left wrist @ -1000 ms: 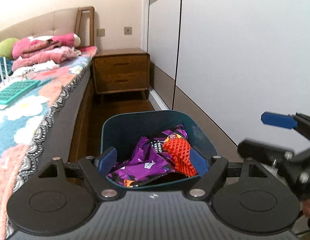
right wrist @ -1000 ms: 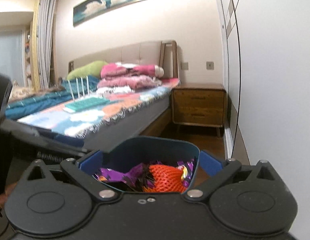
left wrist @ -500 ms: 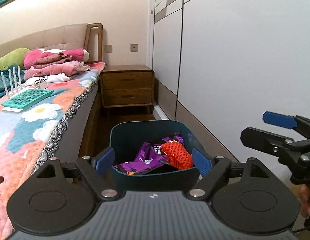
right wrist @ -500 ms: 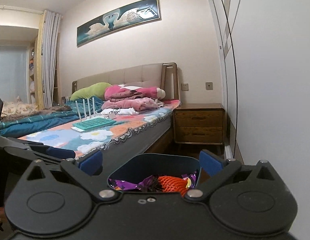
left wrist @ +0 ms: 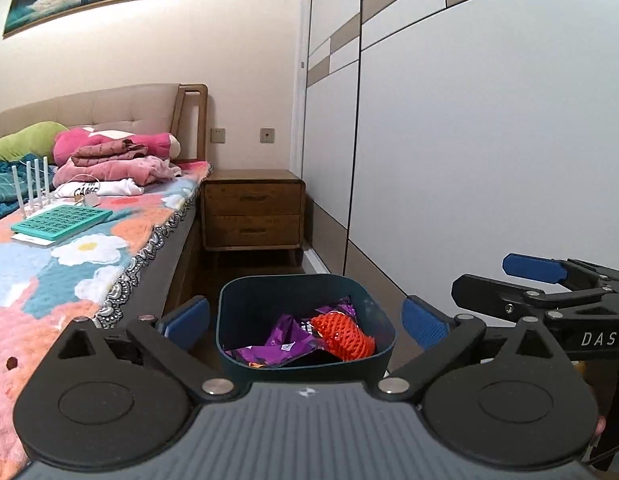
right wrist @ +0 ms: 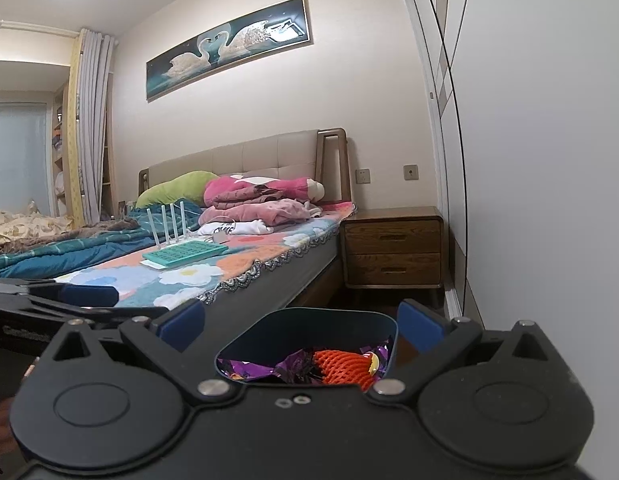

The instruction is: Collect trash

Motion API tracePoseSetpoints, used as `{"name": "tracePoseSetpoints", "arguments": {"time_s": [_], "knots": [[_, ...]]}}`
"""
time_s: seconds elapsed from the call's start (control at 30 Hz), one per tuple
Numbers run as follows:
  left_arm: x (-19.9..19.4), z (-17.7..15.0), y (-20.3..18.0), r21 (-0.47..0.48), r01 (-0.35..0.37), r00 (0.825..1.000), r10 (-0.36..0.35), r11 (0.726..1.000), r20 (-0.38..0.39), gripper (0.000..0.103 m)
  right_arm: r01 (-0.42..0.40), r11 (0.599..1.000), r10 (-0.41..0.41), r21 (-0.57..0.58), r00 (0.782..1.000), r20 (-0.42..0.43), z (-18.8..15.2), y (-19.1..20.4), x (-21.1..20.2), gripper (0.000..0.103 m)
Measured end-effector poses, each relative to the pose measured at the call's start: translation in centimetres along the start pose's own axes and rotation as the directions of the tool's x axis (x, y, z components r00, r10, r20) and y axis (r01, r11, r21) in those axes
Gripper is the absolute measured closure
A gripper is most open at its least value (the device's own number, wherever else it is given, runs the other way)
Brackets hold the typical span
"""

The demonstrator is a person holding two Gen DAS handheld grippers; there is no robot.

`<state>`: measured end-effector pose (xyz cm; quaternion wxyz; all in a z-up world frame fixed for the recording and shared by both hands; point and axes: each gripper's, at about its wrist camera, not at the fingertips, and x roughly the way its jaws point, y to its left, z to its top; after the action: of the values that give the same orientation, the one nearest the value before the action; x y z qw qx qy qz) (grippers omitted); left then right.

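Observation:
A dark teal trash bin [left wrist: 245,312] stands on the floor between the bed and the wardrobe; it also shows in the right wrist view [right wrist: 309,320]. Inside lie purple snack wrappers [left wrist: 285,344] and an orange foam net [left wrist: 341,332], also seen in the right wrist view as wrappers [right wrist: 249,370] and net [right wrist: 341,366]. My left gripper [left wrist: 305,322] is open and empty, above and short of the bin. My right gripper [right wrist: 301,320] is open and empty, likewise above the bin. The right gripper shows at the right edge of the left wrist view [left wrist: 549,284].
A bed [left wrist: 69,248] with a flowered blanket runs along the left, with a teal grid tray [left wrist: 61,220], a white router [left wrist: 29,184] and folded pink clothes [left wrist: 117,156]. A wooden nightstand [left wrist: 253,212] stands behind the bin. White wardrobe doors [left wrist: 489,140] line the right.
Both grippers have risen and pulled back from the bin, so it looks smaller and lower. Both stay open and empty.

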<state>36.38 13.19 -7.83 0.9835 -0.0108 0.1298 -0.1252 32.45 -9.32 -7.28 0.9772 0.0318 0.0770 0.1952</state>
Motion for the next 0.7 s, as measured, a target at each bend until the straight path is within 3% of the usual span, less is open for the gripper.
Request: {"name": "tracePoseSetpoints", "arguments": {"time_s": [0.43,0.7], "knots": [[0.2,0.7,1.2,-0.117,-0.061,0.989,0.045,0.991,-0.140,0.000,0.018,1.000,-0.019,-0.012,0.999,-0.043,0.8,1.0,-0.8,0.000],[0.1,1.3,1.8,-0.138,-0.089,0.988,0.070,0.986,-0.141,0.000,0.019,1.000,-0.019,0.002,0.999,-0.045,1.7,1.2,-0.9,0.000]]}}
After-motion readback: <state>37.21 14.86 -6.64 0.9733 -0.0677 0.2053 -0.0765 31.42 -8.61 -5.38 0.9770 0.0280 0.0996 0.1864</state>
